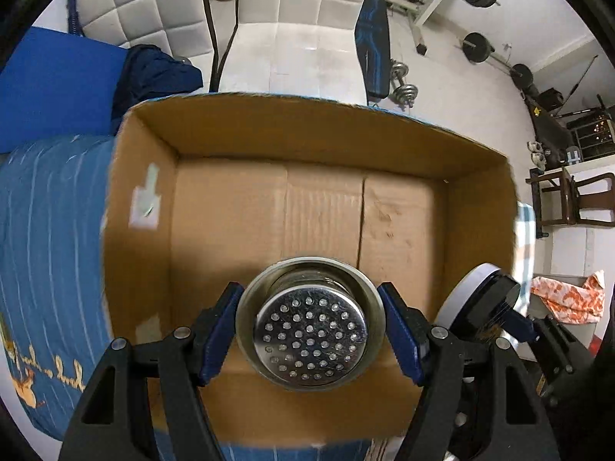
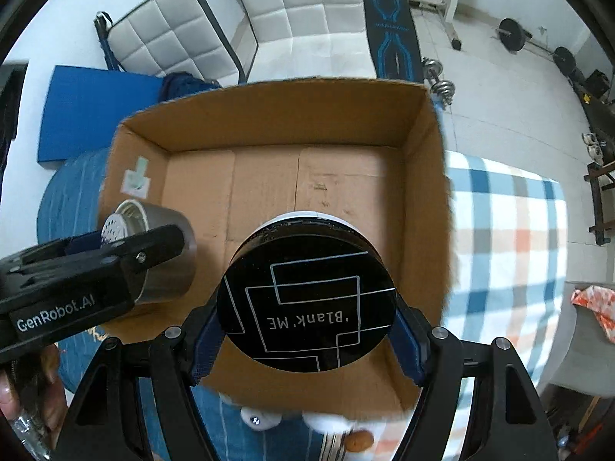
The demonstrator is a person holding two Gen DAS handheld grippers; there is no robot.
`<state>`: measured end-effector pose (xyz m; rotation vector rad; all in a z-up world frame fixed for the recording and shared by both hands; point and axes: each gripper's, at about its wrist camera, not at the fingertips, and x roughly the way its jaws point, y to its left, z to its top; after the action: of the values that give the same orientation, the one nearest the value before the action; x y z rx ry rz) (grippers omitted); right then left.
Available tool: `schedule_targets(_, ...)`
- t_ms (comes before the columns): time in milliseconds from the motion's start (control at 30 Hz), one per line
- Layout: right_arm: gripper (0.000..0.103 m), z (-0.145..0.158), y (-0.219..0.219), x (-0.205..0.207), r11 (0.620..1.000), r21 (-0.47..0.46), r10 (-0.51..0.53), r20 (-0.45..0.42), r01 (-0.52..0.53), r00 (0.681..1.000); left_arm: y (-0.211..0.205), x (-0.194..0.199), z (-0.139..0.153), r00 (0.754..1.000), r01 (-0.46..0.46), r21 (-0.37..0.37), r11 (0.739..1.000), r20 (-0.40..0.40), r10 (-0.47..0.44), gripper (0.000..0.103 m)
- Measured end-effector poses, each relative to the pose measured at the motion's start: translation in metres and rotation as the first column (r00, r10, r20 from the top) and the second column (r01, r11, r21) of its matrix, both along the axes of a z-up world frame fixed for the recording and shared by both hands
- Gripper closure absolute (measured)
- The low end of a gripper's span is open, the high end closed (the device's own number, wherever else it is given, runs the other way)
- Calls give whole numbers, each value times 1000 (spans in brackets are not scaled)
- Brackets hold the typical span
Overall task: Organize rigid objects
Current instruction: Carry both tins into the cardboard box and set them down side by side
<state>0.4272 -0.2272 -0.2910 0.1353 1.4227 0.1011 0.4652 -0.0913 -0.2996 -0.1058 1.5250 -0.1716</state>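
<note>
Left wrist: left gripper [image 1: 310,332] clamps perforated steel cup [image 1: 309,336] above brown cardboard box [image 1: 269,207]; right gripper [image 2: 307,317] clasps round black tin [image 2: 306,299]

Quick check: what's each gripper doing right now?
Left gripper: shut on the steel strainer cup.
Right gripper: shut on the black round case.

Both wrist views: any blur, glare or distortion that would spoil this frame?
Left wrist: box rim smeared at its left edge, strainer sharp with mild glare on the perforated face, fisheye bends the walls. Right wrist: box right wall motion-blurred, black disc crisp with faint sheen, its lettering upside down; dark vignette in the corners of both.
</note>
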Motion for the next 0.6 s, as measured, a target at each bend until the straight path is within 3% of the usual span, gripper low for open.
schedule_targets(300, 26, -63, 10, 60, 999, -26, 45, -70, -47, 997, -13, 44, -47, 996, 16, 15, 1000, -89, -15, 34)
schedule_targets(600, 26, -105, 9, 89, 996, -44, 66, -139, -73, 988, -18, 52, -74, 992, 20, 10, 1000, -128, -19, 34)
